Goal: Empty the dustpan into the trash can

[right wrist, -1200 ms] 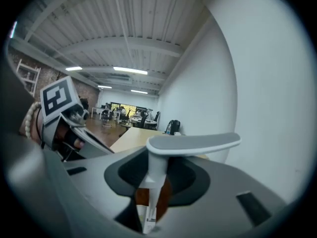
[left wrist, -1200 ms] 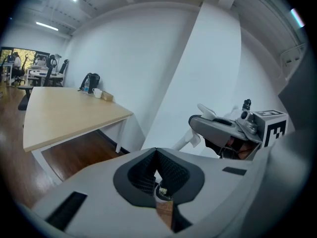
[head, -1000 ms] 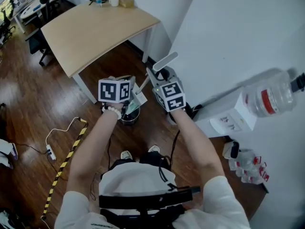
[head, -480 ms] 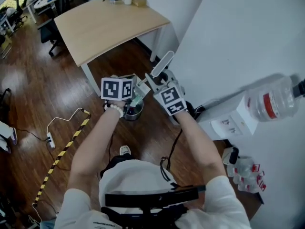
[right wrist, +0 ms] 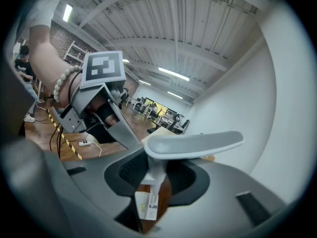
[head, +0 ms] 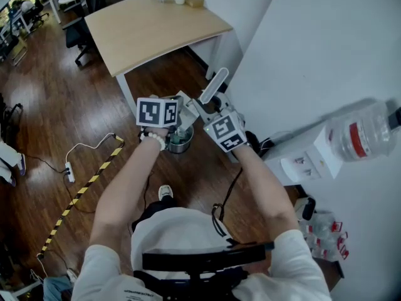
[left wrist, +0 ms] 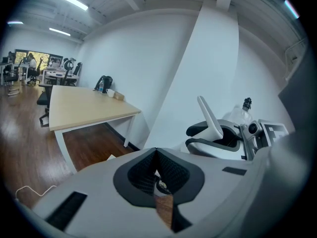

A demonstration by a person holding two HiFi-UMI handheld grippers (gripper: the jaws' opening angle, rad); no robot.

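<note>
Dark wooden floor (head: pixel 50 124) filling the head view, with a pale table (head: pixel 156 30) lying beyond both claws. Holding the left claw (head: pixel 180 103) and the right claw (head: pixel 202 110) close together over the metal trash can (head: pixel 182 144), now lying beneath and between them, after sitting more under the left claw alone a second ago. Having rolled the right claw since then, so probably beginning to tip the dustpan (head: pixel 213 85) into the can.

Showing, in the left gripper view, the pads (left wrist: pixel 171 175) pressing together, with nothing clearly between them.

Pinching, in the right gripper view, the dustpan's white stem (right wrist: pixel 153 175) just under its gray handle (right wrist: pixel 195 144); keeping the lower end beneath the claw, mostly hidden.
</note>
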